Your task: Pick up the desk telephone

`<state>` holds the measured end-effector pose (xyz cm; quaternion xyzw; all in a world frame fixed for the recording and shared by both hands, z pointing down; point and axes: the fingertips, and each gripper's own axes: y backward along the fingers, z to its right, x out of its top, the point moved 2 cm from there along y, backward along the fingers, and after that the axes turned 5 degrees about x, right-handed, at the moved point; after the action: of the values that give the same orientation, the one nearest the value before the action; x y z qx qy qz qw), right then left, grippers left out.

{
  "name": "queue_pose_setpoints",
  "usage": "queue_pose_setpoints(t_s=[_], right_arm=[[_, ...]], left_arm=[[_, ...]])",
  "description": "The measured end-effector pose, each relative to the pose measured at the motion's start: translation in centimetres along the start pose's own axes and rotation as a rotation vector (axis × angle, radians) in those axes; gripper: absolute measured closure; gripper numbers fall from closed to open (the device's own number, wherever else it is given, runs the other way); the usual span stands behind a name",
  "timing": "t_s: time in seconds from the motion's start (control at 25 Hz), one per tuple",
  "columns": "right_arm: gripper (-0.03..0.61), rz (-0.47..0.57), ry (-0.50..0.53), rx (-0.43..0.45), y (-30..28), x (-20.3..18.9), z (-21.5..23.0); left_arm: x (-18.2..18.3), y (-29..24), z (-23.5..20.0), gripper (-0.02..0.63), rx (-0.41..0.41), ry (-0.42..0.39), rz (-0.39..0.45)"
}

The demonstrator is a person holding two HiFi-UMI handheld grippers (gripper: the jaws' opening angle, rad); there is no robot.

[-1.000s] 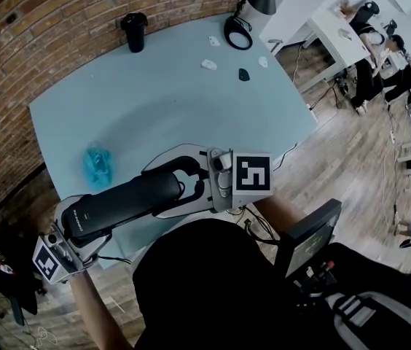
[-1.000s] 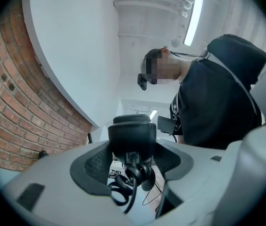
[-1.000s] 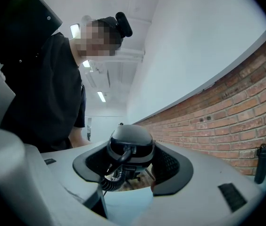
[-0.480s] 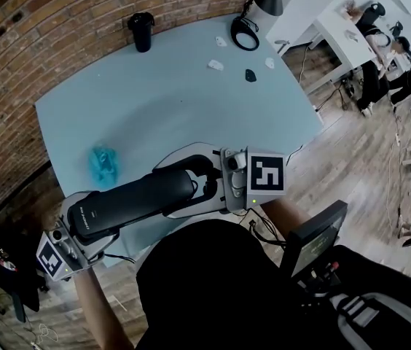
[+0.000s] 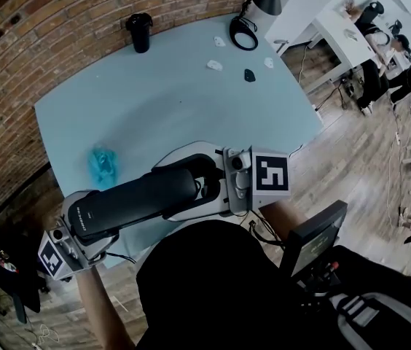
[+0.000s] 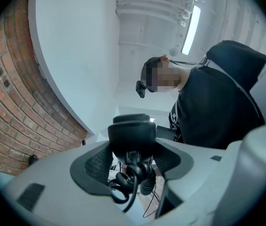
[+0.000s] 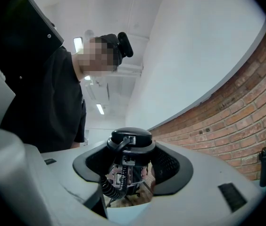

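The black telephone handset [image 5: 136, 199] hangs in the air in front of the person, level with the near edge of the blue table [image 5: 184, 108]. My left gripper [image 5: 92, 223] is shut on its left end. My right gripper [image 5: 191, 184] is shut on its right end. In the left gripper view the handset's end [image 6: 130, 134] sits between the black pads of my left gripper [image 6: 132, 150], with a coiled cord [image 6: 130, 178] hanging below. The right gripper view shows the other end [image 7: 130, 141] inside my right gripper [image 7: 130, 161]. The black telephone base [image 5: 311, 240] with a screen sits by the person's right side.
On the table's far side stand a black cup [image 5: 140, 31] and a lamp [image 5: 253, 9], with small white and black bits [image 5: 214, 65] near them. A crumpled blue thing [image 5: 103, 165] lies at the left. A brick wall [image 5: 45, 20] borders the table. People sit at desks far right.
The handset and both grippers sit slightly higher and further right in the head view than a second ago. Both grips are unchanged.
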<state>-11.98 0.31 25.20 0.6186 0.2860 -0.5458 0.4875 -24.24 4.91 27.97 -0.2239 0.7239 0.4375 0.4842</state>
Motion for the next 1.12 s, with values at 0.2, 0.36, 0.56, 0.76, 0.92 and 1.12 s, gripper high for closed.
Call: queue_pose_setpoints(t_s=[0.2,0.36,0.56,0.76,0.92,1.12], right_arm=[[0.316,-0.007,-0.006,0.009,0.2,-0.2,-0.1],[0.318,-0.037,-0.023,0.021,0.4,-1.1,0.0],[0.318,-0.069,-0.025,0.022,0.8,-1.6,0.0],[0.318,-0.088,-0.029,0.017,1.1,-1.8,0.1],[0.318,-0.110,-0.033,0.017,1.2,-2.3,0.2],[0.318,-0.151,-0.040,0.018,1.4,-3.1,0.2]], left_arm=[[0.2,-0.1,0.2,0.328,-0.004,-0.009,-0.004],[-0.8,0.3,0.2,0.330,-0.003,-0.024,-0.063],[-1.9,0.5,0.1,0.331,-0.007,-0.026,-0.107],[-2.4,0.4,0.1,0.331,-0.009,-0.034,-0.141],[-2.8,0.6,0.0,0.331,-0.005,-0.037,-0.154],[-3.6,0.8,0.0,0.331,0.004,-0.039,-0.190]])
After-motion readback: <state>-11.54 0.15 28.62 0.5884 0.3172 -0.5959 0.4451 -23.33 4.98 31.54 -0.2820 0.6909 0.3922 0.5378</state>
